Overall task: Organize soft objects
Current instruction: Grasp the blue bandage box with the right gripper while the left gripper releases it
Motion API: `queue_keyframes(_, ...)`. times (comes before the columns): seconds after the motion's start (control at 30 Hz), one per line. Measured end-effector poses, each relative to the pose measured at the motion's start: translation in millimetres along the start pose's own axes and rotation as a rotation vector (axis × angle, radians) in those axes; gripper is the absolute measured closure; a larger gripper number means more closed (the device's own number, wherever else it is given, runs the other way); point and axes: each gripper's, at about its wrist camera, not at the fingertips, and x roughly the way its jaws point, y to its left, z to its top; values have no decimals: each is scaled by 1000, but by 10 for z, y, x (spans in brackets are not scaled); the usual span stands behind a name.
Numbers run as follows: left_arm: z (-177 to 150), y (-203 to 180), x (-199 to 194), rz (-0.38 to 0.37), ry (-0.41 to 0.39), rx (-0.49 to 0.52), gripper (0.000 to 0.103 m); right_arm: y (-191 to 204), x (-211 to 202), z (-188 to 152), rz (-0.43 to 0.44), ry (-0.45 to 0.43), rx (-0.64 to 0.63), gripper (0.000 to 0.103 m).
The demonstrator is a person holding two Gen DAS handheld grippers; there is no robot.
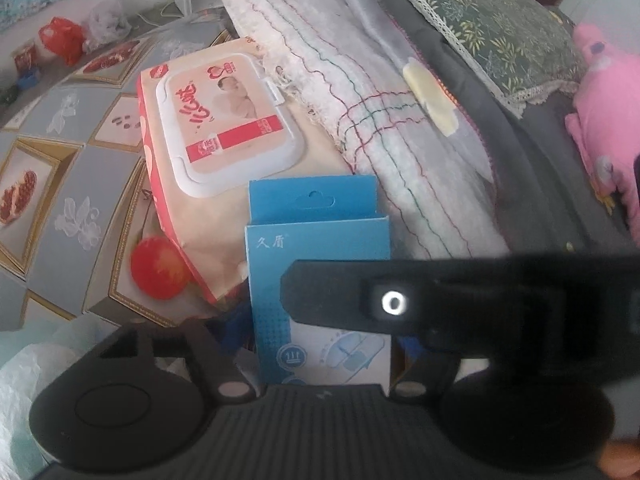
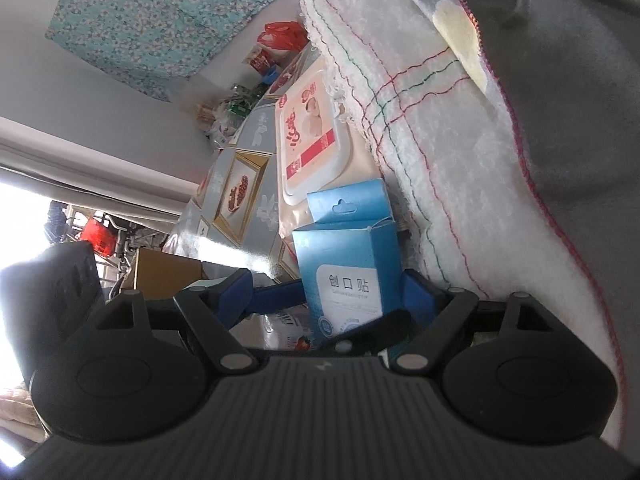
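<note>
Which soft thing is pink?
The plush toy at the right edge of the left wrist view. The folded towel is white with coloured stitching, and the pillow is green with a leaf print.

Daylight floods in from a blown-out window at the left of the right wrist view, laying a glare streak across the patterned tablecloth. Both fisheye views bend hard at the edges (corners go black), and near parts blur softly.

Probably a home: patterned tablecloth, folded towels, floral curtain.
</note>
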Motion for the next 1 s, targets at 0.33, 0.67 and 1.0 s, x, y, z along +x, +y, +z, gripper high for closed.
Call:
queue_keyframes(0.33,-42,-38,-318,-8,-83,-21,29,152,-265,-42,69,-58,-17,23)
queue_keyframes(0.67,-335,-60,-1307,-24,-276,4,29,969,-958,-359,141,-180,-143,23)
queue_keyframes(1.0,-940,568,-2212,26,-382,-67,29,2112,-916,-850,226,-128,-303,23)
